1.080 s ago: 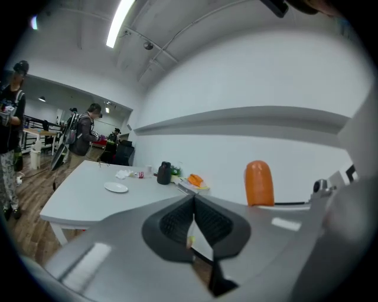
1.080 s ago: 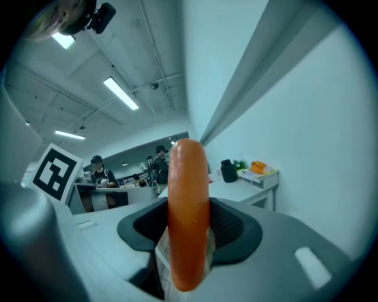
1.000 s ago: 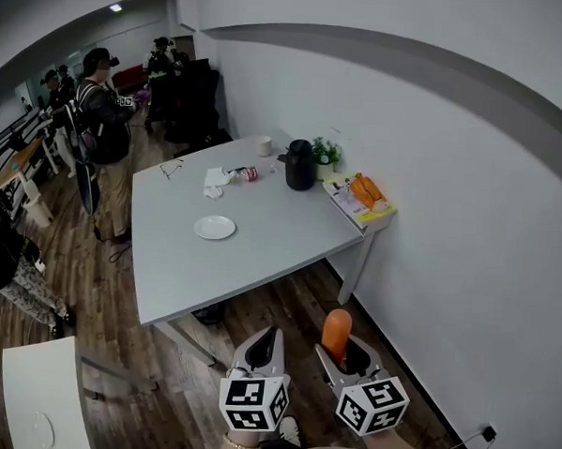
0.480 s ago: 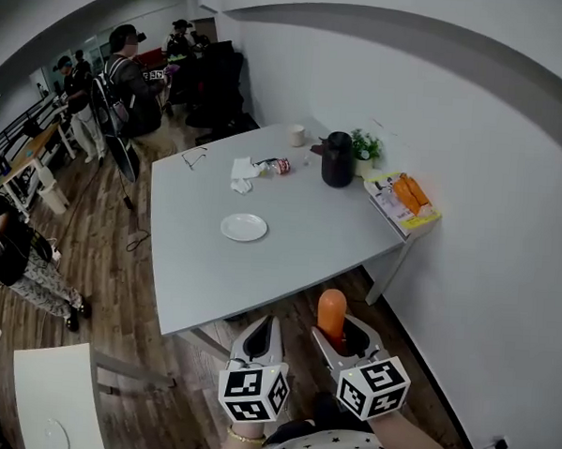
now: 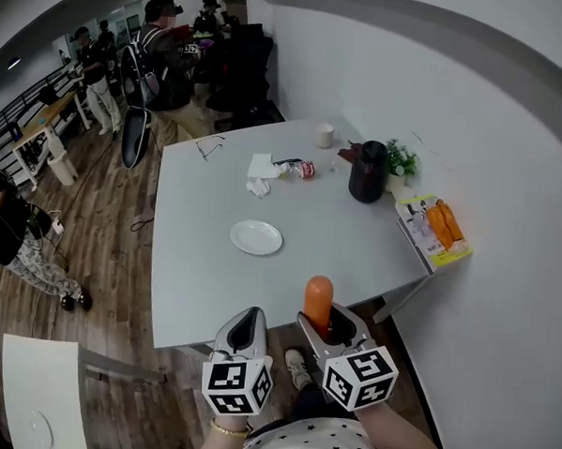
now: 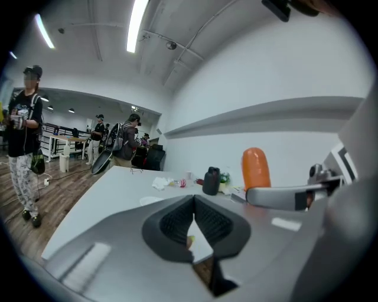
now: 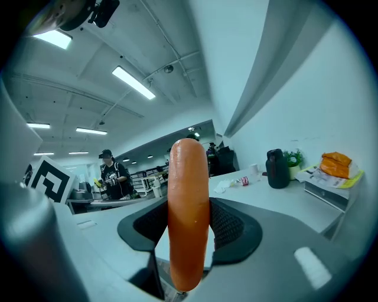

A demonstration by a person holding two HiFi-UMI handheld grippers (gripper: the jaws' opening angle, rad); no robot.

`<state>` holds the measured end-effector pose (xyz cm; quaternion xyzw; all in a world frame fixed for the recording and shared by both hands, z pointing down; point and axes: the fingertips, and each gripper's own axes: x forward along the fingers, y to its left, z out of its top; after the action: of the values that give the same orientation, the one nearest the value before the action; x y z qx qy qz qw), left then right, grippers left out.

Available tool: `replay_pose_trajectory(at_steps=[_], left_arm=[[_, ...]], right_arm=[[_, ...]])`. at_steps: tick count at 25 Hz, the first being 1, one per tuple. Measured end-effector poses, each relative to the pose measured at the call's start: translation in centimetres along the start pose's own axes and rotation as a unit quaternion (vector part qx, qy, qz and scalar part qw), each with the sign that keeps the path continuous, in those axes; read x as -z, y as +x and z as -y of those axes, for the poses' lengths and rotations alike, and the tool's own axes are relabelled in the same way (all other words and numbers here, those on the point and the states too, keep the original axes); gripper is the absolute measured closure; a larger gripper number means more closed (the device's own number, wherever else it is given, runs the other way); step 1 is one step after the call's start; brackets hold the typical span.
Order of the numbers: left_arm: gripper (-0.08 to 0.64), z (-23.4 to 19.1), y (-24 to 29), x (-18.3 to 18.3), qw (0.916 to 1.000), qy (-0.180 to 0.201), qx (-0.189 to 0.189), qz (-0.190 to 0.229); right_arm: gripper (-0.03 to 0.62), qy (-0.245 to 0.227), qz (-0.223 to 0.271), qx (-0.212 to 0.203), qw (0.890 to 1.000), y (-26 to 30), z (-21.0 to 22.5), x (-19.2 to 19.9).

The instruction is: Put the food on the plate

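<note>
Sausage (image 5: 318,299) stands upright, clamped in the right gripper (image 5: 324,318) at lower centre. Left gripper (image 5: 249,317) beside it is closed and empty. Plate (image 5: 256,237) lies mid-frame on the table (image 5: 203,280).

- Sausage (image 5: 319,296): lower end hidden between jaws of right gripper (image 5: 326,321); in right gripper view bottom tip also behind jaw body.
- Plate (image 6: 149,200): in left gripper view partly covered by left gripper (image 6: 193,197).
- Small red-white item (image 5: 305,169) beside crumpled tissue (image 5: 262,165): too small to tell.
- Orange things (image 5: 443,222) on booklet (image 5: 415,215): kind unclear.
- Second white table (image 5: 37,394): cut off by left and bottom edge.
- Right forearm (image 5: 403,443): cut off by bottom edge.
</note>
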<state>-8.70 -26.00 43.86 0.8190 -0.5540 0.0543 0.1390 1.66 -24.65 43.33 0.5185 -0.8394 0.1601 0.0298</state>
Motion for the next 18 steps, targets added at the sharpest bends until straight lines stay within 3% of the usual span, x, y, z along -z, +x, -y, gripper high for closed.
replay_pose_trajectory(at_steps=[11,18], left_arm=[[0.552,-7.6,12.6,-3.6,0.9985,-0.025,-0.049,0.005],[0.552,-11.3,17.6,-3.0,0.9973,-0.035,-0.064,-0.004]], right_arm=[[0.380,-0.040,-0.072,-0.077,0.994,16.5,4.2,-2.3],[0.380,-0.107,-0.160,-0.116,0.974,26.0,6.3,0.2]])
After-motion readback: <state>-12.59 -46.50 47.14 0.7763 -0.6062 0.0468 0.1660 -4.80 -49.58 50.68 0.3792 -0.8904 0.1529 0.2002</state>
